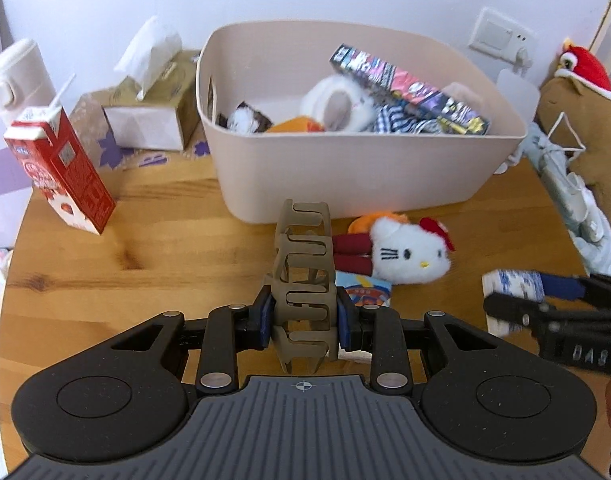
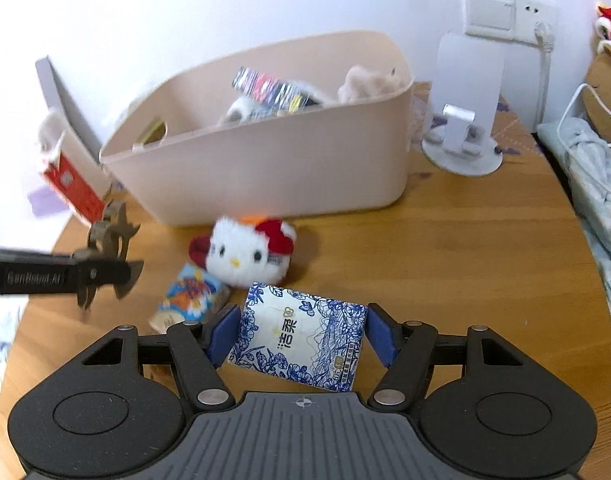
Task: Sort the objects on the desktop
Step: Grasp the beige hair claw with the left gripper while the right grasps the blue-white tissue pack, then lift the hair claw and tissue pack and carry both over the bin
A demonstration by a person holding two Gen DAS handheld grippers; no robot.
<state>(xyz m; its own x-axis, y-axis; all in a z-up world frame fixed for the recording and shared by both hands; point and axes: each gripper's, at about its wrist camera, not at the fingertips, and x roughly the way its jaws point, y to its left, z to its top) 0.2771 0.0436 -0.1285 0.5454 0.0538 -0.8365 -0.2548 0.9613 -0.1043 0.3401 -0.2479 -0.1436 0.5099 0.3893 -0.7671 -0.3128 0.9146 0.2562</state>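
Note:
My left gripper [image 1: 304, 322] is shut on a grey-brown hair claw clip [image 1: 303, 276], held above the wooden table in front of the beige bin [image 1: 345, 176]. In the right wrist view the same clip [image 2: 111, 248] hangs at the left, clamped in the black left gripper. My right gripper [image 2: 301, 338] is shut on a blue-and-white tissue pack [image 2: 301, 336], lifted a little off the table. A white cat plush [image 1: 409, 254] [image 2: 245, 254] lies in front of the bin [image 2: 265, 172], with a small blue-orange snack packet [image 1: 363, 292] [image 2: 193, 296] beside it.
A red milk carton [image 1: 61, 168] stands at the left, a tissue box [image 1: 153, 108] and a white bottle [image 1: 15, 76] behind it. The bin holds plush toys and a colourful box [image 1: 409, 92]. A white stand [image 2: 461, 136] sits right of the bin. Cloth and a brown plush [image 1: 577, 120] crowd the right edge.

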